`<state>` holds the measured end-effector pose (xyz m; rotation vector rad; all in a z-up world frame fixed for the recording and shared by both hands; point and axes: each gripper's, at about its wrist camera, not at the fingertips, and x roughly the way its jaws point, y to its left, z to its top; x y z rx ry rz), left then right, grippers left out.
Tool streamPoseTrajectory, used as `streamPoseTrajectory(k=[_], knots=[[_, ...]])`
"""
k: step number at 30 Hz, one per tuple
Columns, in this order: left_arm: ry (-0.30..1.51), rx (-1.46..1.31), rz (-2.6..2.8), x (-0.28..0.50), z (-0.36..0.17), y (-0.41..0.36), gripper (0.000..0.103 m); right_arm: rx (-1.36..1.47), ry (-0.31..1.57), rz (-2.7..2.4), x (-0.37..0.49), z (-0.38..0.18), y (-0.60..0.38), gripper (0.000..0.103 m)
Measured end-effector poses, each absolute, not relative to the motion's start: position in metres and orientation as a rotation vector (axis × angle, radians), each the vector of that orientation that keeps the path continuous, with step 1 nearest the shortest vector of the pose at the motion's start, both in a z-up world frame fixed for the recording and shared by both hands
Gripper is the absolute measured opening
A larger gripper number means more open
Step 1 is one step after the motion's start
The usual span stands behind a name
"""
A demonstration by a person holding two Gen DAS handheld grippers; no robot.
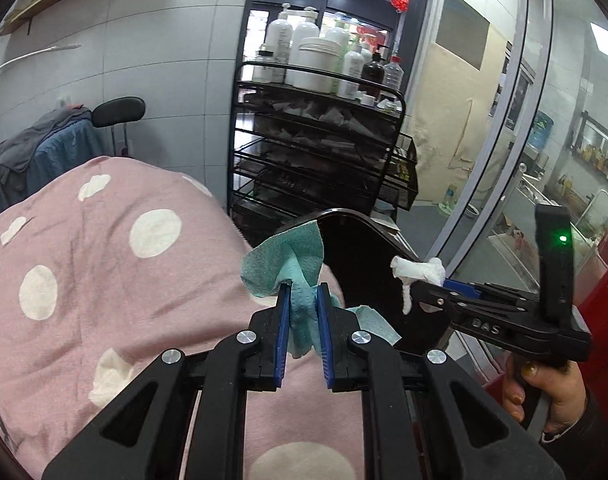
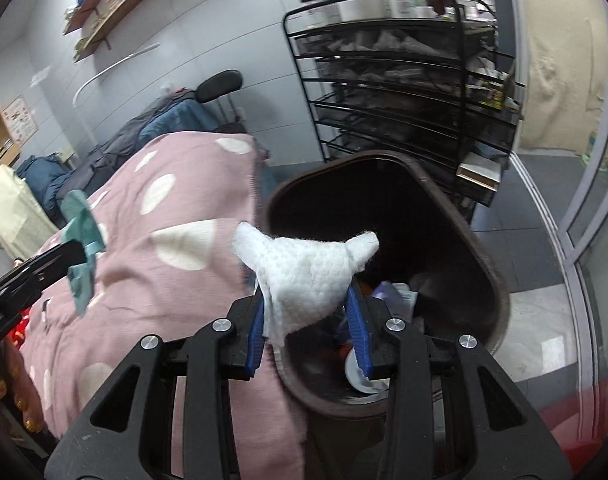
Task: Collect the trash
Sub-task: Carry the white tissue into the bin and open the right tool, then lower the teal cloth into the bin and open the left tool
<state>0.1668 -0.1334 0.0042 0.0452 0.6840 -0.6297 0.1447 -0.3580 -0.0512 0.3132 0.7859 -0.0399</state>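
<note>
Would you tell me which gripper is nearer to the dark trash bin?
Right. The right gripper holds its white wad over the trash bin; the left gripper, clamping a teal wipe, is over the pink blanket beside it.

Soft paper and cloth against hard matt plastic

The teal tissue looks dimpled, the white wad quilted and fluffy; the pink dotted blanket is soft matt knit, the brown bin smooth plastic, the far rack black wire mesh
</note>
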Motion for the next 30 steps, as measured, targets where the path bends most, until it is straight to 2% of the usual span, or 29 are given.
streamPoseTrajectory(k=[16,19,21,24,30], knots=[[0.713,0.105,-0.701,0.162,-0.008,-0.176,0.014,0.338,0.921,-0.194,0.188,-0.118,-0.407,0.037],[0.716,0.111,-0.706,0.163,-0.009,-0.180,0.014,0.339,0.940,-0.205,0.192,-0.127,-0.408,0.043],[0.717,0.112,-0.709,0.163,-0.009,-0.180,0.014,0.352,0.944,-0.207,0.192,-0.132,-0.409,0.056],[0.720,0.116,-0.714,0.164,-0.010,-0.182,0.014,0.346,0.938,-0.200,0.191,-0.132,-0.405,0.064],[0.717,0.124,-0.730,0.165,-0.009,-0.189,0.014,0.322,0.888,-0.208,0.177,-0.121,-0.393,0.074]])
